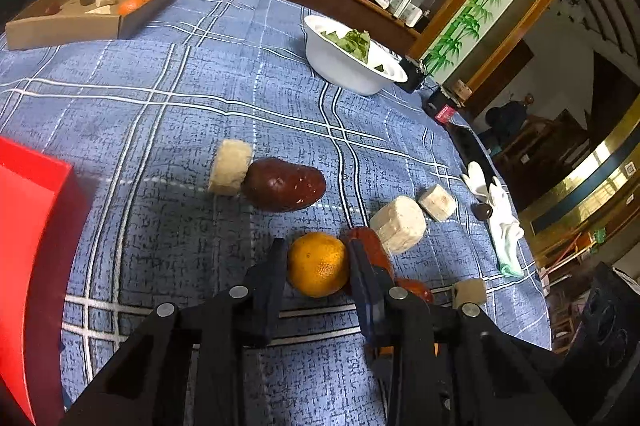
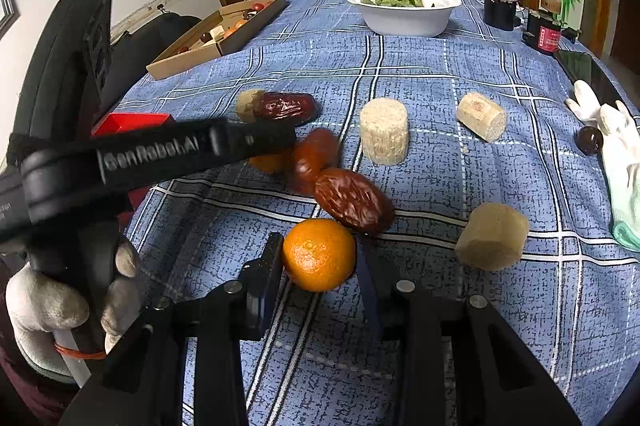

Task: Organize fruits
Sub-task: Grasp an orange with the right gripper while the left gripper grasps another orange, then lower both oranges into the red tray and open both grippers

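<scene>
Cloth: blue woven tablecloth [image 1: 200, 97] with white and dark plaid lines, coarse weave, covers the whole table.

Left gripper [image 1: 317, 249] – black flat fingers closed against the flanks of the left mandarin [image 1: 318, 264]. Its skin is pitted and matte orange, its shape slightly flattened. It sits on the cloth toward the near edge. A gloved hand [image 2: 48, 302] holds this tool's handle in the right wrist view.

Right gripper [image 2: 318, 241] – both pads clamped on the right mandarin [image 2: 319, 254], glossy with fine pores and a small stem dimple. It rests on the cloth closer to the near edge than the other fruit.

A wrinkled, shiny red-brown date [image 2: 352, 201] lies just beside the right mandarin on its far side. A smoother reddish date [image 2: 314, 157] touches its far end.

A larger dark date [image 1: 284, 183] lies mid-table, touching a pale crumbly cylinder [image 1: 230, 167]. More grainy, off-white cylinders stand toward the right edge, one upright [image 2: 384, 135], one on its side [image 2: 482, 115].

- Red hard-walled box [image 1: 36, 209]: left edge.
- Shallow cardboard tray [image 1: 64, 29] holding mixed fruit: far left corner.
- Smooth white bowl [image 1: 340, 65] of green leaves: far edge.
- Limp white glove [image 2: 620, 145]: right edge, with a small dark round fruit [image 2: 589, 140] touching it.
</scene>
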Demonstrator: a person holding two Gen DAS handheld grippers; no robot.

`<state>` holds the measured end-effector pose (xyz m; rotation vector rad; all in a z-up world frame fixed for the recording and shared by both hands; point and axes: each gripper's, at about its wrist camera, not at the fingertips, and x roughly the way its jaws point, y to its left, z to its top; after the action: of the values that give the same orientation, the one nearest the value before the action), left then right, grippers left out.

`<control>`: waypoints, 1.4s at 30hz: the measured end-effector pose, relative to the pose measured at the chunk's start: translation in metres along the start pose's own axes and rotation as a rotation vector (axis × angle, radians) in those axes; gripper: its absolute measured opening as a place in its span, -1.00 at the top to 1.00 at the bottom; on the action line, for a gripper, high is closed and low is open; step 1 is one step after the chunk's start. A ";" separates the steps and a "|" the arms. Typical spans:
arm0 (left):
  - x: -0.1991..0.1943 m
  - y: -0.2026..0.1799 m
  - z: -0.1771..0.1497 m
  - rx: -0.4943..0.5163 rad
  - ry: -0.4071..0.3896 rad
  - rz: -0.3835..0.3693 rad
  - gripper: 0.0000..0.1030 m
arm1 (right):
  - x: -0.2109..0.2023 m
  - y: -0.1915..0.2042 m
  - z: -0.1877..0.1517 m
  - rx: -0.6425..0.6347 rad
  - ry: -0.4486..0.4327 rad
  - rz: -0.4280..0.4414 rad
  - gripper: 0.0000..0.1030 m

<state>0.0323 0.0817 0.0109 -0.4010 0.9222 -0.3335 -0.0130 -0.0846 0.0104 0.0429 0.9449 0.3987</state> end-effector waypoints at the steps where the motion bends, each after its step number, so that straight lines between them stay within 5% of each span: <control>1: -0.002 0.002 0.000 -0.012 -0.006 -0.005 0.41 | 0.000 0.000 0.000 -0.001 -0.001 0.001 0.34; 14: -0.116 0.023 -0.027 -0.030 -0.193 0.004 0.40 | -0.016 -0.002 0.002 0.012 -0.078 0.076 0.34; 21: -0.189 0.076 -0.053 -0.108 -0.320 0.126 0.40 | -0.014 -0.006 0.000 0.031 -0.090 0.002 0.34; 26: -0.225 0.122 -0.070 -0.177 -0.355 0.213 0.40 | -0.013 0.004 0.000 0.012 -0.077 0.032 0.34; 33: -0.237 0.161 -0.086 -0.238 -0.371 0.353 0.39 | -0.022 0.071 0.008 -0.086 -0.064 0.105 0.34; 42: -0.231 0.188 -0.093 -0.260 -0.346 0.364 0.39 | 0.000 0.166 0.023 -0.222 -0.001 0.183 0.33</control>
<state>-0.1544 0.3311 0.0337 -0.5007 0.6809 0.1882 -0.0467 0.0721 0.0581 -0.0731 0.8934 0.6709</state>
